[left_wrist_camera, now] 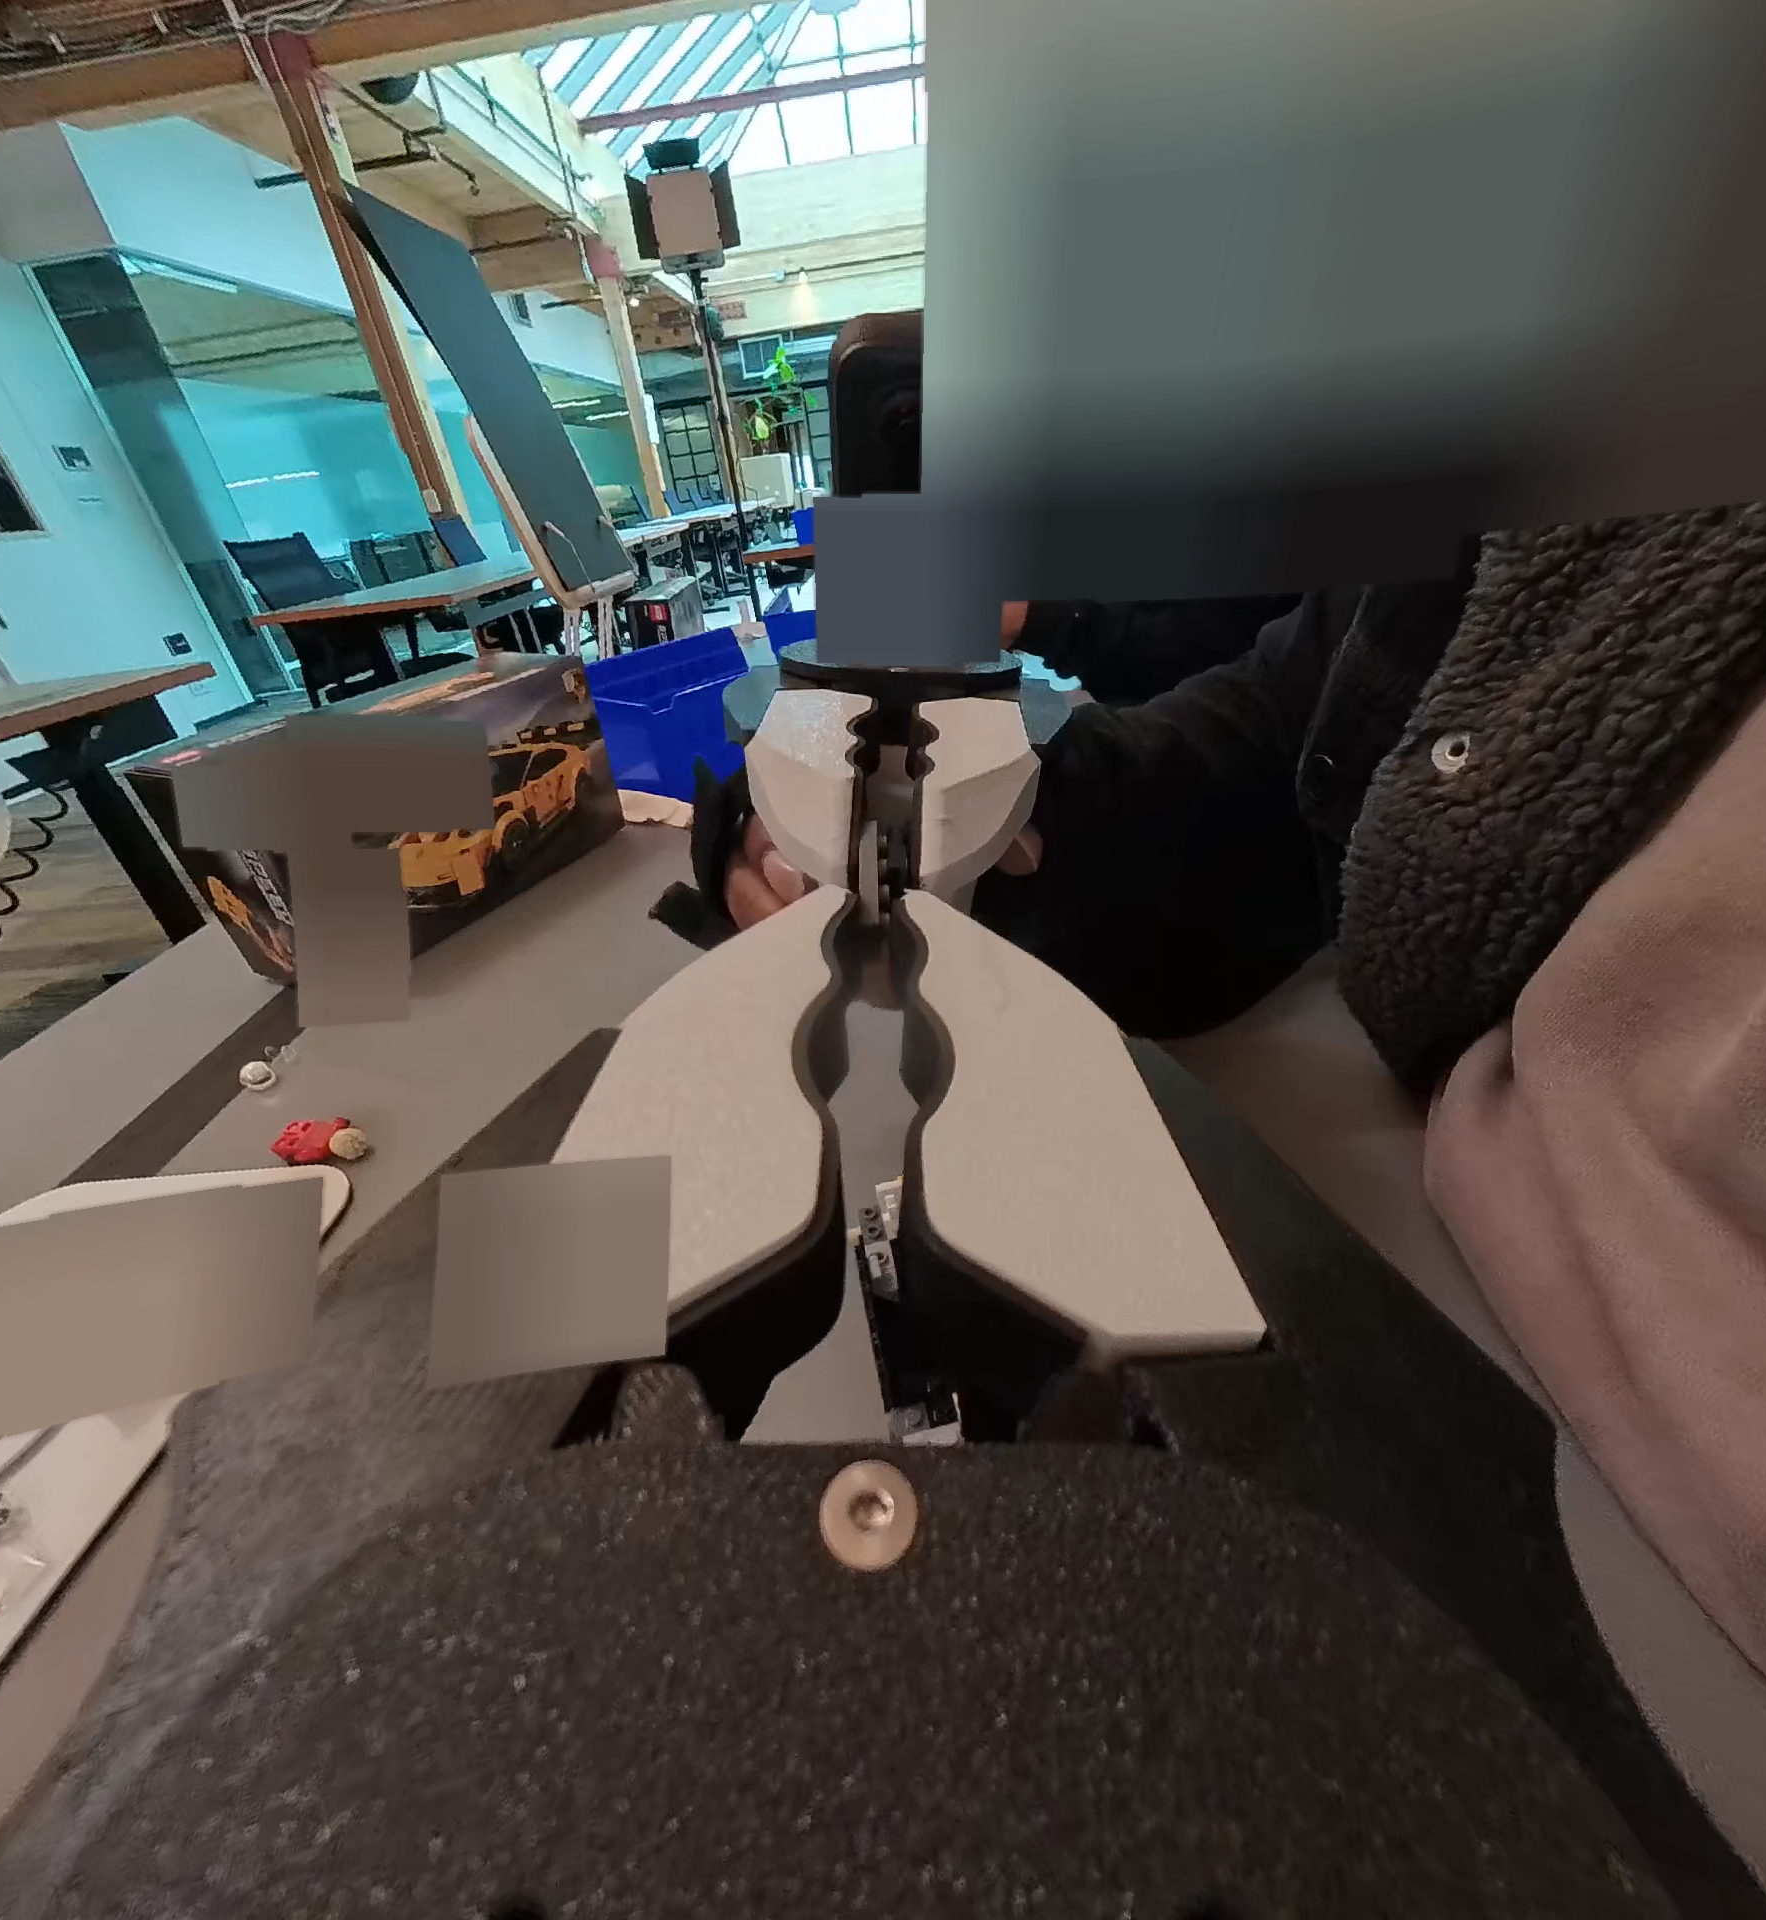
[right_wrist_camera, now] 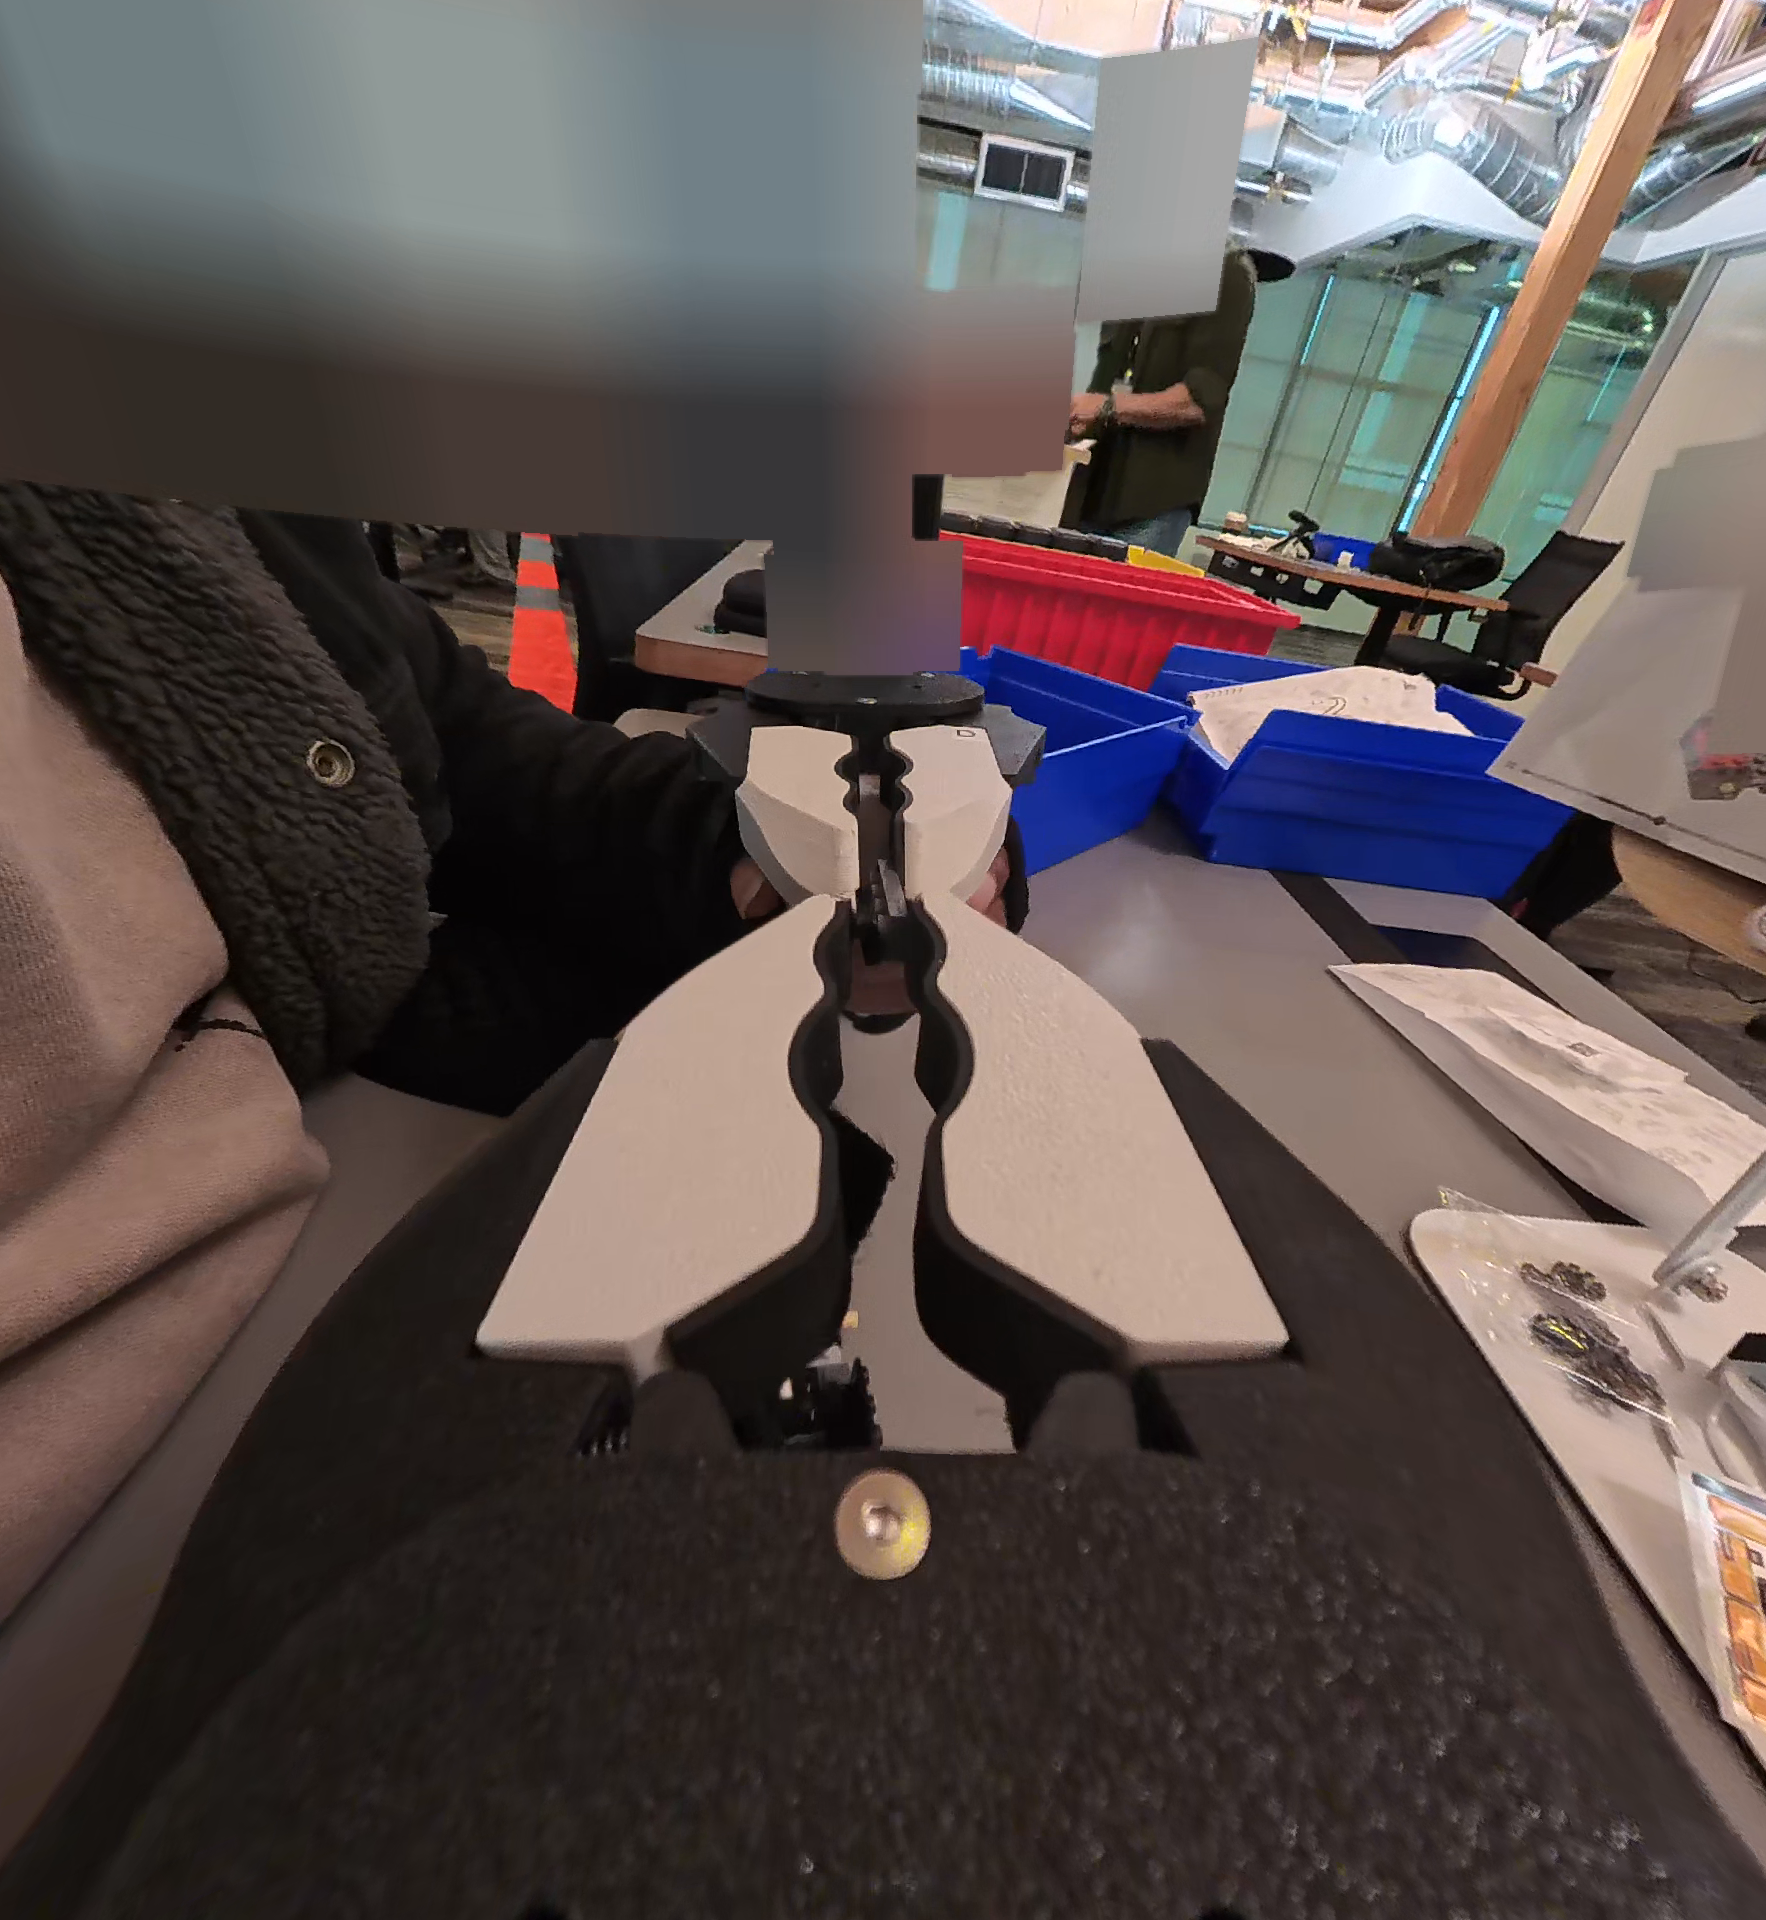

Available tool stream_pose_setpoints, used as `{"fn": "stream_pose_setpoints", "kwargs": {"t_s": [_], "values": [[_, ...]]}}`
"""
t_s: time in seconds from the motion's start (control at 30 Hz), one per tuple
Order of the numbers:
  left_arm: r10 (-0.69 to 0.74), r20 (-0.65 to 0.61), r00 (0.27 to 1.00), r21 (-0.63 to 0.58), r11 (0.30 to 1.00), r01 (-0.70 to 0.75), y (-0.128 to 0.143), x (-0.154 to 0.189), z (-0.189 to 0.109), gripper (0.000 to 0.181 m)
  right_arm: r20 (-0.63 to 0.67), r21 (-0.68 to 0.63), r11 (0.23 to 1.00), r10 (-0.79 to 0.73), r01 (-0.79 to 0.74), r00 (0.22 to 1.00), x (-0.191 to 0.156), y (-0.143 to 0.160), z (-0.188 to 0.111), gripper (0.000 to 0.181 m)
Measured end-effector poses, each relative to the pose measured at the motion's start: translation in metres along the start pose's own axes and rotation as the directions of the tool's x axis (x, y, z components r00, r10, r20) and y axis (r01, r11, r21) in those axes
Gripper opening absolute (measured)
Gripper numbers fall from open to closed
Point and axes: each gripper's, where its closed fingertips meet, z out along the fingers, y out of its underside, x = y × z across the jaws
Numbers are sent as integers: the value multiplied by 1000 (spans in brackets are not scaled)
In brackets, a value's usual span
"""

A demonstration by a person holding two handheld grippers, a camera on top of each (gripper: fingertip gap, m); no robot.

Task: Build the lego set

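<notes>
My two grippers meet tip to tip above the grey table. The left gripper is shut on a small grey and black lego part. The right gripper, facing it, grips the same part from the far side. In the right wrist view the right gripper is shut on the black part, and the left gripper faces it. A partly built lego assembly shows through the gap under the left fingers. It also shows in the right wrist view. Most of it is hidden.
A lego box with a yellow car stands at the back left, blue bins and a red bin behind. A red piece lies on the table. An instruction sheet and a white tray with bagged parts are at right. A person's torso is close. My left and right fingertips are right by each other.
</notes>
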Motion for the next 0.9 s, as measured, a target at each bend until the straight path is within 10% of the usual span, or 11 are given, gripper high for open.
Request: {"fn": "stream_pose_setpoints", "kwargs": {"t_s": [0.9], "values": [[138, -35, 990, -26, 990, -139, -1, 15, 1, 8, 49, -8, 998, -66, 66, 997, -15, 0, 0, 9]]}}
